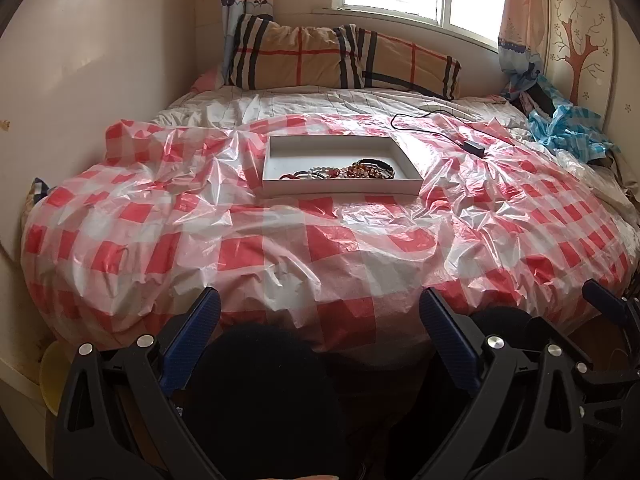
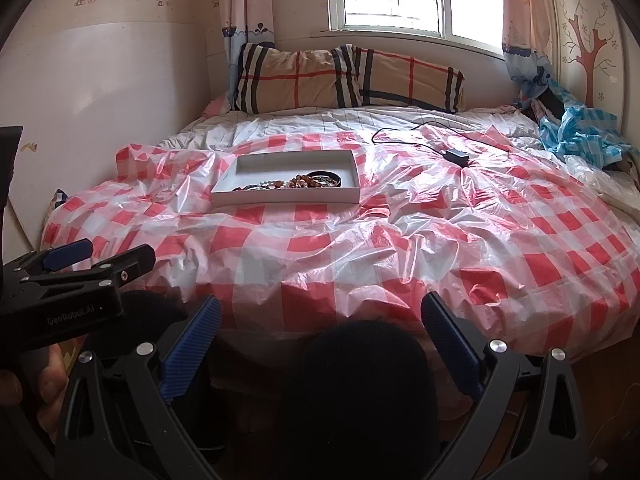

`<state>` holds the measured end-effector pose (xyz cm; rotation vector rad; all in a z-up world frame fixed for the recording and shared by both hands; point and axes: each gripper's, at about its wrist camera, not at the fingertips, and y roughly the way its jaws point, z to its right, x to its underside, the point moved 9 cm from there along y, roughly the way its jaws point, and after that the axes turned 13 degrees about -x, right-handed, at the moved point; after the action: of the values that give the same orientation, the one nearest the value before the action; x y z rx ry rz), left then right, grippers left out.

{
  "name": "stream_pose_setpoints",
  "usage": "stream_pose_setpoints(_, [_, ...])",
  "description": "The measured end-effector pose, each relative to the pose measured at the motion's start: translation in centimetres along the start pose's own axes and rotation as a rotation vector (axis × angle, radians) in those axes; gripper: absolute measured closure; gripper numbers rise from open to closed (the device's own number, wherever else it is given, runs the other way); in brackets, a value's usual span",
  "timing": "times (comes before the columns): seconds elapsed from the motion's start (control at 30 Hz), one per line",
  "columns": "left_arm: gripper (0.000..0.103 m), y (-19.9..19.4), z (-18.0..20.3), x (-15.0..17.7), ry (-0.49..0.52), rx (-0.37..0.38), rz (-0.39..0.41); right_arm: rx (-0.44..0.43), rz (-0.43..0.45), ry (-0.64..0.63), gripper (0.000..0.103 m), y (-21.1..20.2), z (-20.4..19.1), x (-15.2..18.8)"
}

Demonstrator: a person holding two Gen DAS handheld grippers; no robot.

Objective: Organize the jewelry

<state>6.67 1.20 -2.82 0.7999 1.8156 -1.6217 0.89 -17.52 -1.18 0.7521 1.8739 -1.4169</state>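
A shallow white tray (image 1: 340,191) (image 2: 288,197) lies in the middle of the bed. Along its near side sits a heap of jewelry (image 1: 344,172) (image 2: 296,182): bead bracelets in white, amber and red, plus a dark bangle. My left gripper (image 1: 320,308) hovers at the bed's foot, far short of the tray, open and holding nothing. Beside it my right gripper (image 2: 322,314) is also open and bare. The left gripper (image 2: 72,260) shows at the left edge of the right wrist view, with a hand (image 2: 44,380) under it. A fingertip (image 1: 604,302) of the right gripper shows at the far right.
A crinkled red-and-white checked plastic sheet (image 1: 320,248) covers the bed. A black charger (image 1: 474,146) (image 2: 456,156) with its cable lies right of the tray. Plaid pillows (image 1: 344,58) sit under the window. Crumpled blue plastic (image 1: 568,128) is at the far right; a wall runs along the left.
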Motion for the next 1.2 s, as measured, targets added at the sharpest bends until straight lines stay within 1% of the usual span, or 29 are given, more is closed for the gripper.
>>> stream_pose_setpoints(0.27, [0.008,1.5,0.2,-0.8,0.012,-0.003,-0.022,-0.002,-0.006,0.017,0.007,1.0,0.9,-0.6])
stream_pose_setpoints(0.3, [0.008,1.5,1.1,-0.8,0.013,-0.005,-0.024,-0.003,-0.008,0.021,0.007,1.2,1.0,-0.7])
stream_pose_setpoints(0.33, [0.008,1.8,0.9,-0.9,0.013,-0.005,-0.027,-0.003,-0.008,0.022,0.007,1.3,1.1,-0.8])
stream_pose_setpoints(0.4, [0.008,2.0,1.9,-1.0,0.014,-0.009,-0.031,-0.002,-0.009,0.025,0.007,1.7,1.2,-1.1])
stream_pose_setpoints(0.8, [0.008,4.4,3.0,-2.1,0.027,-0.012,-0.056,-0.009,-0.026,0.033,0.007,4.1,2.2,-2.4])
stream_pose_setpoints(1.2, [0.008,6.5,3.9,-2.9,0.031,-0.015,-0.078,-0.012,-0.05,0.042,0.007,6.0,3.3,-3.0])
